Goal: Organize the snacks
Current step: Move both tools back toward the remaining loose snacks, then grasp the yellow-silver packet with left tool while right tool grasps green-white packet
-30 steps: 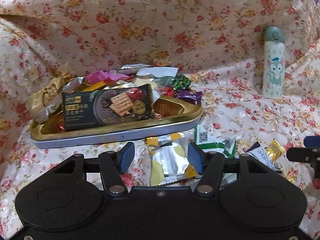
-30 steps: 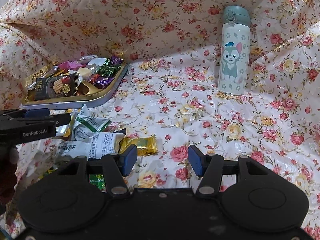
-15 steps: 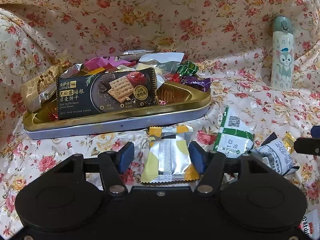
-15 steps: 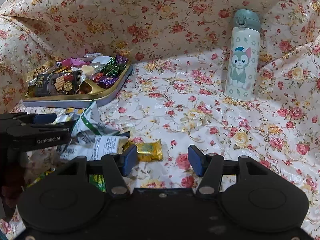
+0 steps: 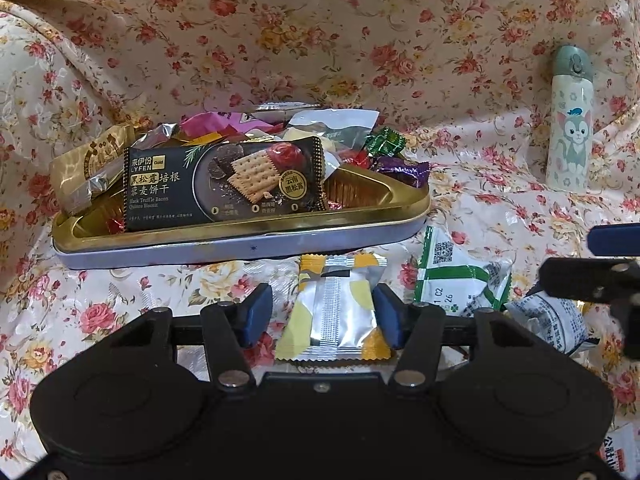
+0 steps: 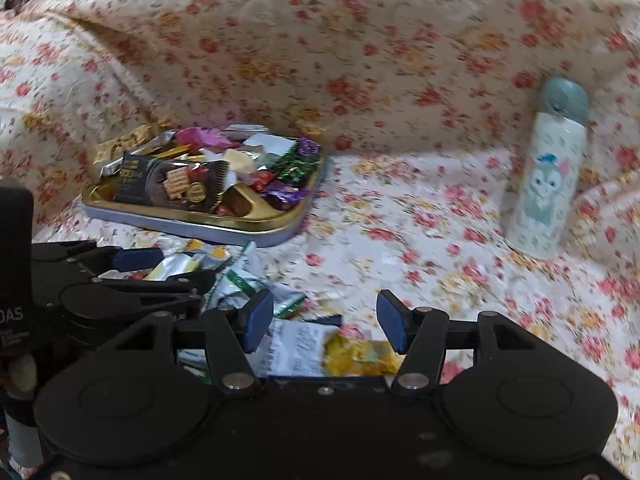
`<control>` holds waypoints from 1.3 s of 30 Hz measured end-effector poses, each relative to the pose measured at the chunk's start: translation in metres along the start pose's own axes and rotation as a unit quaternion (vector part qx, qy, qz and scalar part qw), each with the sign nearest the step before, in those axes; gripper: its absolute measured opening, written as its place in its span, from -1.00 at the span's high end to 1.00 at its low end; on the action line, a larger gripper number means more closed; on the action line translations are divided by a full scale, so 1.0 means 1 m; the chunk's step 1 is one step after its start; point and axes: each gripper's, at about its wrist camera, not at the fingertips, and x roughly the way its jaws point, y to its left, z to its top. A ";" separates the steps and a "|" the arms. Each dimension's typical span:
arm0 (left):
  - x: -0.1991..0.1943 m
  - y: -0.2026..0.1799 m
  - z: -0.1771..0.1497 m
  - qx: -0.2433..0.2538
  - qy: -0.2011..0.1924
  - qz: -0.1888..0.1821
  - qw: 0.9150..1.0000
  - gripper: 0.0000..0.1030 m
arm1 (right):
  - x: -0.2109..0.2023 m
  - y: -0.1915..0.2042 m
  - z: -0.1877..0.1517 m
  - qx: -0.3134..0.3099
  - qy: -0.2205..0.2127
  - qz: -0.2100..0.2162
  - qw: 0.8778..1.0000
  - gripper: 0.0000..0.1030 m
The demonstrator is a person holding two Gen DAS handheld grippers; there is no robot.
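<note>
A gold tin tray (image 5: 224,236) (image 6: 264,222) holds a black biscuit pack (image 5: 224,184) and several wrapped sweets. My left gripper (image 5: 324,314) is open, its fingers on either side of a silver and yellow snack packet (image 5: 334,312) lying in front of the tray. A green and white packet (image 5: 452,280) and a white printed packet (image 5: 556,324) lie to its right. My right gripper (image 6: 326,320) is open above the white printed packet (image 6: 296,344) and a yellow sweet (image 6: 360,356). The left gripper (image 6: 132,268) shows at the left of the right wrist view.
A white cat-print bottle (image 5: 570,128) (image 6: 550,184) with a grey-green cap stands upright at the right. Flowered cloth (image 5: 320,40) covers the surface and rises behind as a backdrop. Another packet corner (image 5: 618,452) lies at the lower right.
My left gripper moved closer to the silver and yellow packet, which now sits between its fingers. My right gripper moved left and down over the white packet and yellow sweet.
</note>
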 end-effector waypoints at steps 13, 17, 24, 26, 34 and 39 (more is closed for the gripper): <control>0.002 -0.002 0.001 0.008 0.004 -0.003 1.000 -0.19 | 0.014 -0.025 -0.006 0.040 0.025 -0.054 0.997 -0.18; 0.002 -0.002 0.001 0.007 0.005 -0.005 1.000 -0.20 | 0.003 -0.016 -0.001 0.006 -0.006 -0.022 1.000 -0.18; 0.002 -0.002 0.002 0.008 0.006 -0.011 1.000 -0.25 | 0.005 0.013 0.002 -0.104 -0.016 0.026 0.994 -0.19; 0.002 0.000 0.002 0.004 0.006 -0.014 1.000 -0.25 | 0.008 0.017 0.001 -0.127 -0.014 0.034 0.991 -0.19; 0.000 0.018 0.003 -0.049 -0.001 -0.044 0.998 -0.17 | 0.014 0.022 -0.001 -0.157 -0.008 0.065 0.985 -0.19; -0.001 0.019 0.003 -0.059 -0.003 -0.045 0.997 -0.16 | 0.023 0.029 -0.001 -0.165 -0.005 0.084 0.983 -0.21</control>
